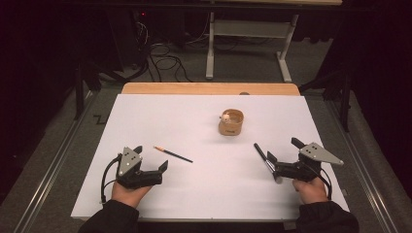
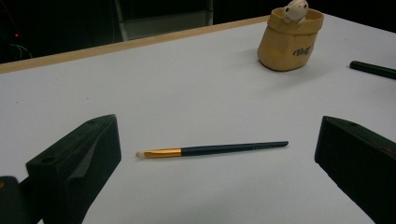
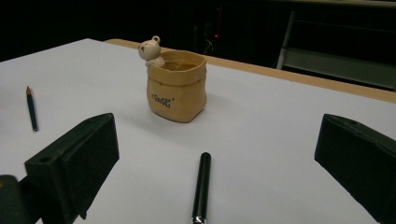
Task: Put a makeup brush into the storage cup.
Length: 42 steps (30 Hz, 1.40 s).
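1. My left gripper (image 1: pixel 151 171) rests low on the white table (image 1: pixel 145 121), jaws spread wide with nothing between them. The thin brush (image 2: pixel 212 150) with the gold band lies flat just ahead of it, between the two jaws in the left gripper view but touching neither.
2. My right gripper (image 1: pixel 283 156) is also spread wide and holds nothing. The black pen (image 3: pixel 201 186) lies flat on the table right in front of it, its near end running out of the bottom of the right gripper view.
3. The tan pot (image 1: pixel 231 122) with the little bear on its rim stands upright farther back, well apart from both brush and pen. I see nothing standing in it, though I can't look down to its bottom.
4. My read: nothing has been picked up yet, so the job is at its very start. If both items belong in the pot, each still needs gripping, lifting, carrying and dropping in.
5. Both lie flat and thin, so I expect the pickup to be the fiddly part.
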Motion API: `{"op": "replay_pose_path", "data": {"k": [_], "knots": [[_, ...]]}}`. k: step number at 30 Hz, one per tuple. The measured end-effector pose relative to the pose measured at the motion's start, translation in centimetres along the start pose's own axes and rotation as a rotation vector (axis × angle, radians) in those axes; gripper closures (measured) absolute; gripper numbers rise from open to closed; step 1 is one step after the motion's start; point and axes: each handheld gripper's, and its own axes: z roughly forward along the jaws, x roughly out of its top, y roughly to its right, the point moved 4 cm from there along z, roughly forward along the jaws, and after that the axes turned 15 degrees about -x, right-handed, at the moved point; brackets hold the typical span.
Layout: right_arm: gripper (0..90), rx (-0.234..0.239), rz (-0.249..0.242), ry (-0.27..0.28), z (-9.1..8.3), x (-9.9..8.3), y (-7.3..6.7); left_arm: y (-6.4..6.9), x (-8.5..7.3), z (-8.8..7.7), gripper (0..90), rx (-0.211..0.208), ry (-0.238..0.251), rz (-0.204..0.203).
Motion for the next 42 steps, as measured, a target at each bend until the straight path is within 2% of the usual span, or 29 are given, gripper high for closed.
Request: {"op": "replay_pose_path", "data": {"k": [29, 35, 42], "knots": [[0.3, 0.007, -0.026, -0.025, 0.3, -0.3, -0.5, -0.6, -1.3, 1.1, 1.3, 0.001, -0.149, -0.059], [0.3, 0.006, -0.029, -0.034, 0.3, -0.4, -0.5, -0.7, -1.4, 1.2, 1.9, 0.003, -0.155, -0.067], [0.4, 0.01, -0.034, -0.033, 0.4, -0.4, -0.6, -0.9, -1.7, 1.3, 2.0, 0.004, -0.187, -0.083]]}}
